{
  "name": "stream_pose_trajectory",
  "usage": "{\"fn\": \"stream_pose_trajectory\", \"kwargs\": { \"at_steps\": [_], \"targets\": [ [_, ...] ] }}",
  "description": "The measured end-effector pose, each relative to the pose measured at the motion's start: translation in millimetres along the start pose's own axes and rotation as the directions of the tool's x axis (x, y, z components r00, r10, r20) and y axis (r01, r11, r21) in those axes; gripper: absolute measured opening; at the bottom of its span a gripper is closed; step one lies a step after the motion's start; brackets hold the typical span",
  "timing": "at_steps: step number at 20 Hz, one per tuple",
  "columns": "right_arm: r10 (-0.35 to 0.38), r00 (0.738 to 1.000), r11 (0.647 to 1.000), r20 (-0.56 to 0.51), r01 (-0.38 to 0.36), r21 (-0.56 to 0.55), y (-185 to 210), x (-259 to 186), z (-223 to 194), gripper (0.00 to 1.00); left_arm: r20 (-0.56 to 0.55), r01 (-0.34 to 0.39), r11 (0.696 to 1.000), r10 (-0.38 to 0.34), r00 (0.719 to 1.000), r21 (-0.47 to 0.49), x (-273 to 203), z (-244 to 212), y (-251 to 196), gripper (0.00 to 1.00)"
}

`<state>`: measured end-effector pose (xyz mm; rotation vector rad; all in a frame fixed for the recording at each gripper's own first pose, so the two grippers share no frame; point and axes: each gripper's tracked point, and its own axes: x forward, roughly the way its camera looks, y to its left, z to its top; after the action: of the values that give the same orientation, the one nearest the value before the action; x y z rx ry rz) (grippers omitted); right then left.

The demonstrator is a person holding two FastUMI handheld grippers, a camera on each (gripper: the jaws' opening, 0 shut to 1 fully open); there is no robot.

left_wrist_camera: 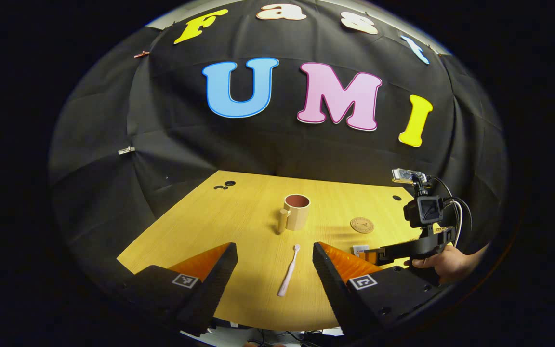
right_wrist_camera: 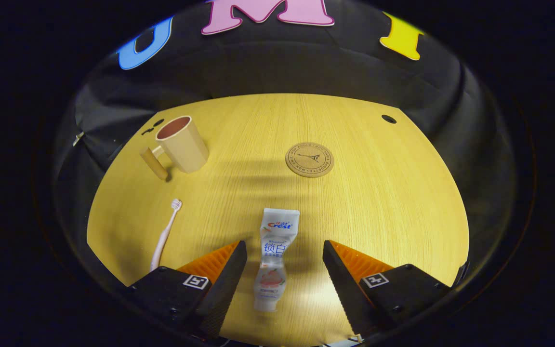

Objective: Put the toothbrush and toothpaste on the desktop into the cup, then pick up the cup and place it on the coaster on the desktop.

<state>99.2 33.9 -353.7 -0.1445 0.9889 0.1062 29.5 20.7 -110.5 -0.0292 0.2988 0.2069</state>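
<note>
Wood-grain counter (right_wrist_camera: pixel 378 202) under both my claws. Left claw (left_wrist_camera: pixel 274 262) spread wide, nothing pinched; toothbrush (left_wrist_camera: pixel 289 272) lies flat between its fingers, head toward 12. Cup (left_wrist_camera: pixel 297 212) upright at 12, handle on its left; coaster (left_wrist_camera: pixel 362 225) at approx 1, well apart from cup. Right claw (right_wrist_camera: pixel 284 262) also spread, w/ toothpaste (right_wrist_camera: pixel 273 260) flat between the fingers, cap toward 6, untouched. In right gripper view, cup sits at 10, coaster at 12, toothbrush at 9.
</note>
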Motion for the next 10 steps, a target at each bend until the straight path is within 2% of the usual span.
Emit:
{"fn": "stream_pose_trajectory", "kwargs": {
  "at_steps": [7, 8, 10],
  "targets": [
    [-0.011, 0.994, 0.998, -0.108, 0.004, -0.058, 3.5, 25.7, -24.9, 0.98, -0.016, -0.040, 0.999, 0.041, 0.999, 0.032, 1.9, -3.5, 7.5, 0.98],
    [0.003, 0.992, 0.999, -0.124, -0.009, -0.052, 5.1, 27.1, -27.6, 0.96, -0.013, -0.040, 0.999, 0.041, 0.999, 0.035, 1.2, -3.6, 5.8, 0.98],
    [0.018, 0.991, 0.999, -0.130, -0.022, -0.031, 8.8, 27.8, -28.0, 0.85, -0.009, -0.035, 0.999, 0.035, 0.999, 0.036, 0.1, -2.0, 1.2, 0.97]
  ]
}}
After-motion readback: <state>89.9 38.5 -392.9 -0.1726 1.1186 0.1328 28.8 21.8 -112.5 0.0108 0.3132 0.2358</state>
